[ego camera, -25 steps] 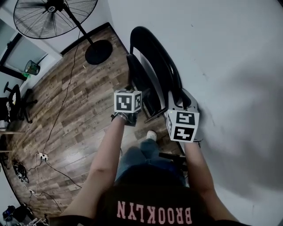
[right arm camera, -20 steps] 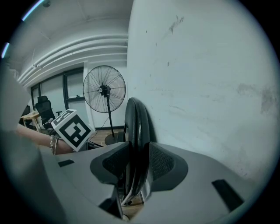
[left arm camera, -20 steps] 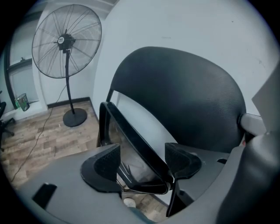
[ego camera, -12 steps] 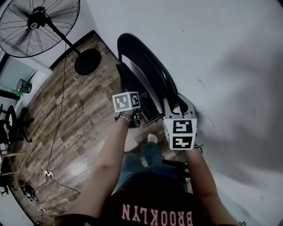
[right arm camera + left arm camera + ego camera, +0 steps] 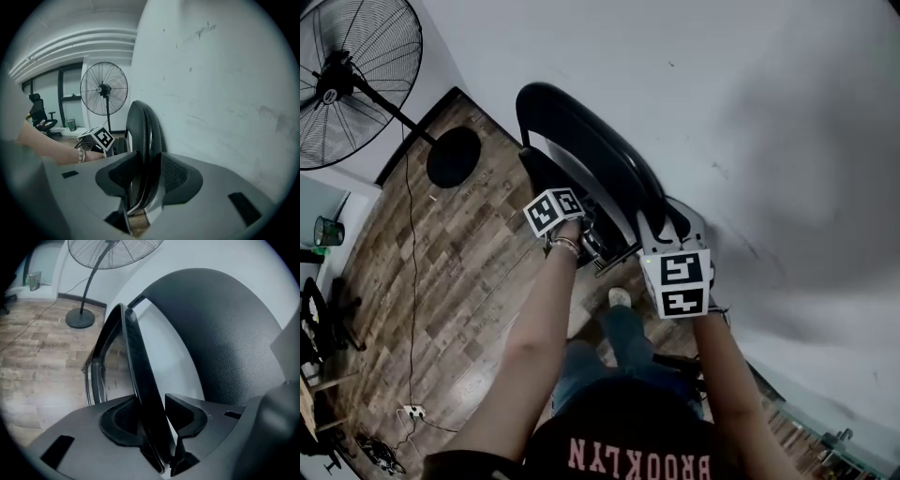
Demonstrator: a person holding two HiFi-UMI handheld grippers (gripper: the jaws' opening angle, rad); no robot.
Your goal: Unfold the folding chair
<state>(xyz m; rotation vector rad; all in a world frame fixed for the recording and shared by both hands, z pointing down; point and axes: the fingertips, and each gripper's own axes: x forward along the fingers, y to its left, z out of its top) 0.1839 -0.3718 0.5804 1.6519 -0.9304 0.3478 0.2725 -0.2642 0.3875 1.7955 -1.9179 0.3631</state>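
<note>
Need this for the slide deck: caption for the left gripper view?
Left gripper, jaws just closing on the folded seat; backrest and fan behind.

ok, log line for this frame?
left gripper: jaws just been closing, now on seat edge | right gripper: shut on backrest | chair: folded, by wall

dim cool light, strong fisheye distortion, dark vignetted corners

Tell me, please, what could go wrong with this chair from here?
The left gripper, whose jaws have just been closing, pinches only the slanted seat edge and might slip when pulled. The right gripper clamps just the backrest rim, so the chair could slide on the floor. The person's shoe near its base may get caught.
</note>
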